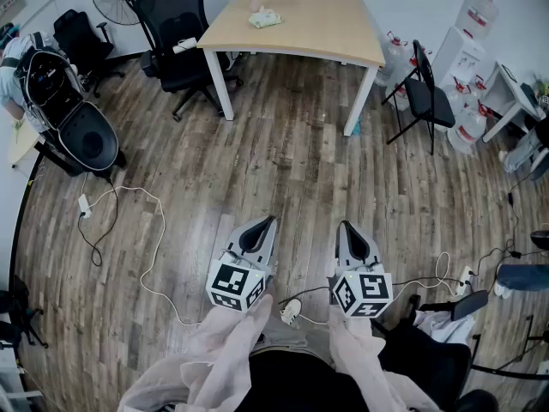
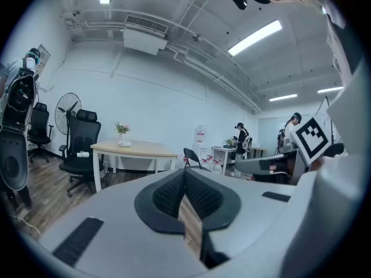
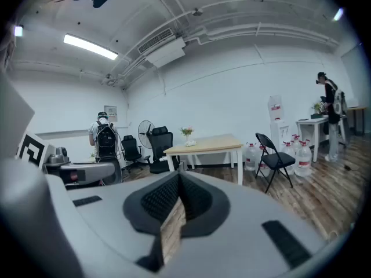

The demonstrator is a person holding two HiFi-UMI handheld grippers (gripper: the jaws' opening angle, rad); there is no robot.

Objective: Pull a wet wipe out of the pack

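Left gripper [image 1: 268, 223] and right gripper [image 1: 345, 227], both grey with black pads, are held side by side above the brown wood-plank floor [image 1: 283, 161]. Each has its jaws closed tip to tip with nothing between them. The pale wet wipe pack [image 1: 265, 19] lies well ahead of both jaws on a light wooden table with white legs [image 1: 326, 24], with a black office chair [image 1: 176, 24] ahead-left, a black folding chair [image 1: 425, 97] ahead-right, and a white cable [image 1: 154, 230] on the floor left of the left jaws.
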